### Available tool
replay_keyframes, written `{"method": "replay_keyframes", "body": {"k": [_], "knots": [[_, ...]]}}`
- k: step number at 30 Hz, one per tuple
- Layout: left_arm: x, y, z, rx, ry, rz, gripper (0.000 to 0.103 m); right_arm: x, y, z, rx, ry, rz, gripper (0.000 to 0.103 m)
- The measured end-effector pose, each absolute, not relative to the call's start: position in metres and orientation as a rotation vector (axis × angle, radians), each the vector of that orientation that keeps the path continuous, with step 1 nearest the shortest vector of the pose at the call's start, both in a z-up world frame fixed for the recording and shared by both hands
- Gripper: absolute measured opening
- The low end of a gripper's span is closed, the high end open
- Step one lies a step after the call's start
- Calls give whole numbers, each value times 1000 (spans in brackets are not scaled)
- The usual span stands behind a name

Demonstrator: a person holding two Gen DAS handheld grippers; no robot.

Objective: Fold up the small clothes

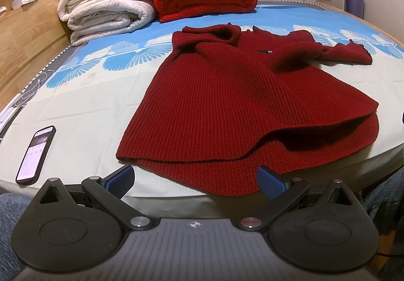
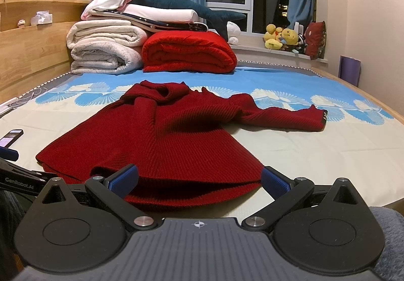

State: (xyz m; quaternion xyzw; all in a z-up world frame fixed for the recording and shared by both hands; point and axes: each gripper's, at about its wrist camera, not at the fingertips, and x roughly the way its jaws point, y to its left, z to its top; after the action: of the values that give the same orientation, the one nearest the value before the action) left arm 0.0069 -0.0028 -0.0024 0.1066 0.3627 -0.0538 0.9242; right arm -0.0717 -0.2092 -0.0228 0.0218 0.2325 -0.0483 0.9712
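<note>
While we hold both tools low at the near edge of the bed (image 1: 75,114), the dark red knitted sweater (image 1: 227,94) lies flat on the sheet with its long axis running away from us: hem toward us, neck and collar toward the headboard end. One sleeve (image 2: 285,117) stretches out to the right across the blue fan pattern; the other is bunched up near the collar. Our left tool (image 1: 195,180) is spread wide with nothing between its blue pads (image 1: 120,178), its right pad touching the hem edge. Our right tool (image 2: 199,181) is likewise wide open and grips nothing, the hem lying between its pads. On the left tool's body, seen from the right wrist, we read "GenRobot.AI". A phone (image 1: 35,155) lies to the sweater's left; its screen text is too small to read.
</note>
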Motion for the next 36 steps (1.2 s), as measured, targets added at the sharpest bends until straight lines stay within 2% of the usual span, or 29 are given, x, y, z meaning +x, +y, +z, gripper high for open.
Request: {"method": "replay_keyframes", "body": {"k": [5,13,19,22,28,36], "knots": [[12,5,2,174,751,-123,103,-66,-219,-17,102,490,-105,102],[55,18,29,106,758,-124,103,-11,-269,1,392,538,-128,102],[142,31,35,56,776,-1,103,83,-311,-12,668,629,-134,102],[196,35,32,22,785,37,103,137,-332,-31,725,657,-205,102],[310,19,20,46,775,53,103,229,-374,-86,1010,802,-286,102],[428,6,-40,56,872,93,100,298,-367,-104,774,816,-232,102]]}}
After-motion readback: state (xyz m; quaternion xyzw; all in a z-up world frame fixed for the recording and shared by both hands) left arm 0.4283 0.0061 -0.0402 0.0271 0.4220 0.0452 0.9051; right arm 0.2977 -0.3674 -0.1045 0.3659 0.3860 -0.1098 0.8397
